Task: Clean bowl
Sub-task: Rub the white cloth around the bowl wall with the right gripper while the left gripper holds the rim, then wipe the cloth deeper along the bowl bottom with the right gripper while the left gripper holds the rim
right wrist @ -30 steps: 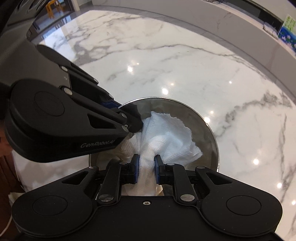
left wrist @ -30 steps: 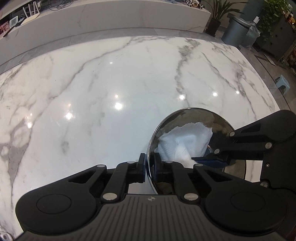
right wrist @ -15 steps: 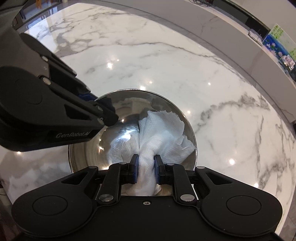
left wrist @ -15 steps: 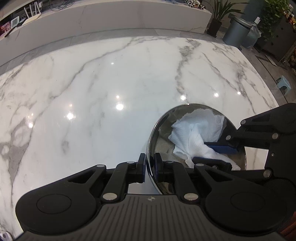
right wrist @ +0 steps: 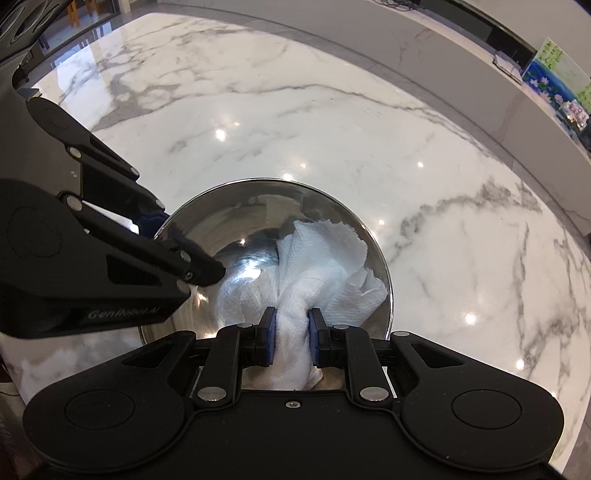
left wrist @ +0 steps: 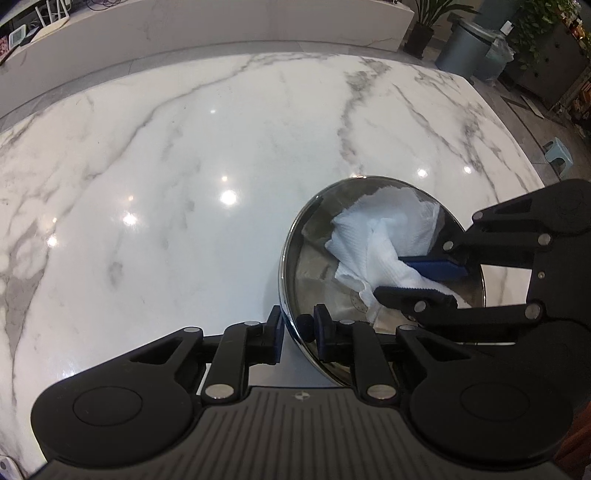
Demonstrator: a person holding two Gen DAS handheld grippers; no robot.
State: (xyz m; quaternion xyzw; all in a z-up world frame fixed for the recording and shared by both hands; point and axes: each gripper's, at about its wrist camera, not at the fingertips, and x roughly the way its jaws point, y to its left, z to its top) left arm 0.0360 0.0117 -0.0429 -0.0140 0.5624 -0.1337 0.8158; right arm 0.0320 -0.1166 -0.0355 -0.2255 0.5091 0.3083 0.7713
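Observation:
A shiny steel bowl (left wrist: 314, 266) stands on the white marble table, tipped a little toward the right. My left gripper (left wrist: 297, 334) is shut on the bowl's near rim, one finger outside and one inside. My right gripper (right wrist: 290, 341) is shut on a crumpled white paper towel (right wrist: 321, 273) and presses it against the inside of the bowl (right wrist: 236, 218). In the left wrist view the towel (left wrist: 384, 236) lies against the bowl's far right wall, with the right gripper (left wrist: 419, 280) reaching in from the right. The left gripper (right wrist: 184, 251) shows at the bowl's left rim in the right wrist view.
The marble table (left wrist: 184, 166) stretches wide to the left and beyond the bowl. Its far edge meets a white counter (left wrist: 221, 26). A grey bin (left wrist: 469, 51), plants and a small blue stool (left wrist: 559, 153) stand on the floor at the far right.
The right gripper has swept the towel from the bowl's near left side toward its far right wall. The left gripper has kept its hold on the rim.

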